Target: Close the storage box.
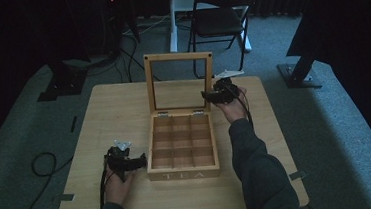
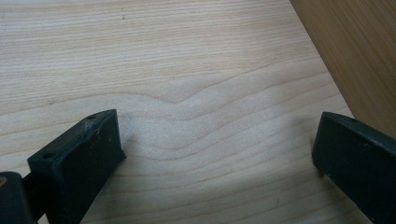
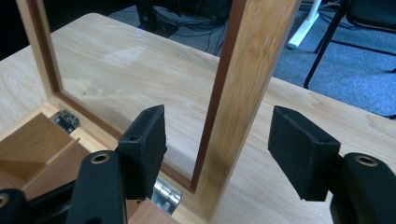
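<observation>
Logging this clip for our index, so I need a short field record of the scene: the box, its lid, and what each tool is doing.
box: wooden tea box, marked TEA, on the table
compartments: all look empty
lid: glass-paned lid, raised upright
left tool: left tool, open, over bare table beside the box's left side
right tool: right tool, open, jaws either side of the lid frame's right edge, not closed on it
background: folding chair beyond the table
</observation>
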Available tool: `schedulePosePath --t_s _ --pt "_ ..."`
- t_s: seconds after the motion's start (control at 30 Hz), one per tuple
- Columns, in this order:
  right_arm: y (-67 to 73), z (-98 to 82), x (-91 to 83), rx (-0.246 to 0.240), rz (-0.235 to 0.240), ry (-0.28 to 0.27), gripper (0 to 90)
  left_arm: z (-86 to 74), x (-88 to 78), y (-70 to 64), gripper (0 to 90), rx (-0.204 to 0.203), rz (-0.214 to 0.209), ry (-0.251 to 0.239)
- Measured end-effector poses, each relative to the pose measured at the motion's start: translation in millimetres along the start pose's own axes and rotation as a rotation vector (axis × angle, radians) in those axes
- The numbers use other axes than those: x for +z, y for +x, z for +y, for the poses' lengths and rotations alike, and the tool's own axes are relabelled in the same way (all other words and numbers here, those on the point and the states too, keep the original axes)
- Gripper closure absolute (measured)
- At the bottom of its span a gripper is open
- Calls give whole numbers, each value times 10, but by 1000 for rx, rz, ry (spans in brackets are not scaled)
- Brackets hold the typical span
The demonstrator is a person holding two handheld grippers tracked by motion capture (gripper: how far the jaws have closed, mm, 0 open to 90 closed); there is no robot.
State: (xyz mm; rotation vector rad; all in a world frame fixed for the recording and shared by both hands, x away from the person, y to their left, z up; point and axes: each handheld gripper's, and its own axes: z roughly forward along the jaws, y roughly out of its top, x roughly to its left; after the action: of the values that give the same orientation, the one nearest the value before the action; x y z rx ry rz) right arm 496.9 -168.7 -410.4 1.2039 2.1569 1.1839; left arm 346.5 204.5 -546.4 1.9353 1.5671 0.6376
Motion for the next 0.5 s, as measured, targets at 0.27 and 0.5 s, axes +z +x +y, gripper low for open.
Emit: schedulePosePath --t_s 0.27,0.5 --pt "-74 80 114 29 29 -13 391 0 0 0 16 0 0 0" --pt "-97 153 147 27 36 4 432 0 0 0 16 0 0 0"
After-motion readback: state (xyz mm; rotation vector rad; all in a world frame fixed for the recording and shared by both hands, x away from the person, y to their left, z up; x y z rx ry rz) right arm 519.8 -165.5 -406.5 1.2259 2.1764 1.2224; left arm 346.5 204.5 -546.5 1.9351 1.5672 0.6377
